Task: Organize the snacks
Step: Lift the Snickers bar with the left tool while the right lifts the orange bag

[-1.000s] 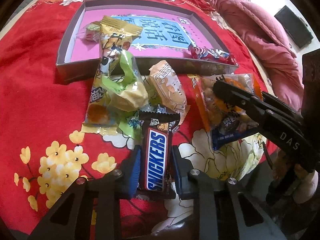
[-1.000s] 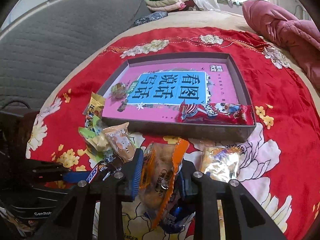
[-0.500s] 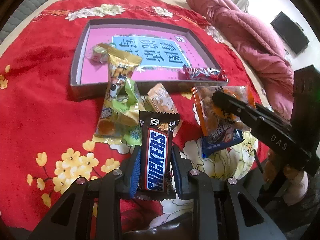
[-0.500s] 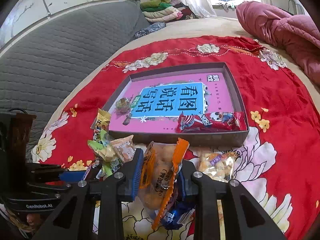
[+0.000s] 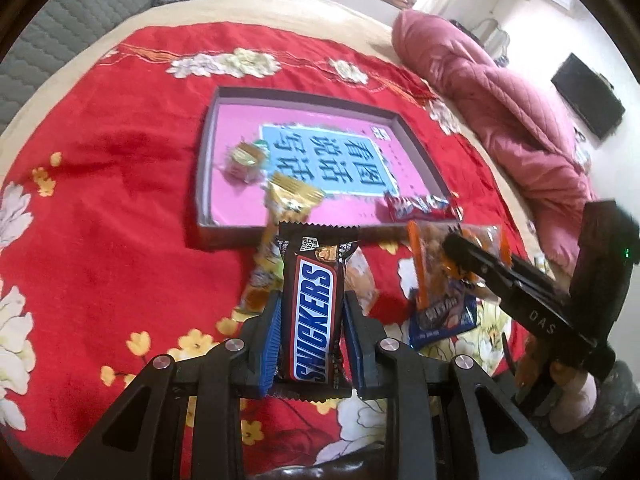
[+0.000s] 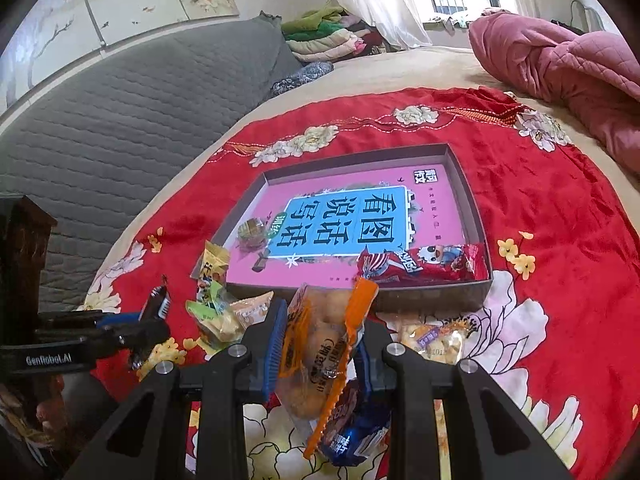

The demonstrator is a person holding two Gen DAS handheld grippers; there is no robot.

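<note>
I'm working over a red cloth with flower prints, spread on a bed; a grey quilt lies to the left, a pink duvet to the right, a window behind. The box sits mid-cloth with a red pack and a small sweet inside. My left gripper is clamped on the Snickers, held clear of the cloth. My right gripper pinches an orange bag. Loose snacks crowd the box's near wall; bare cloth lies to either side.
</note>
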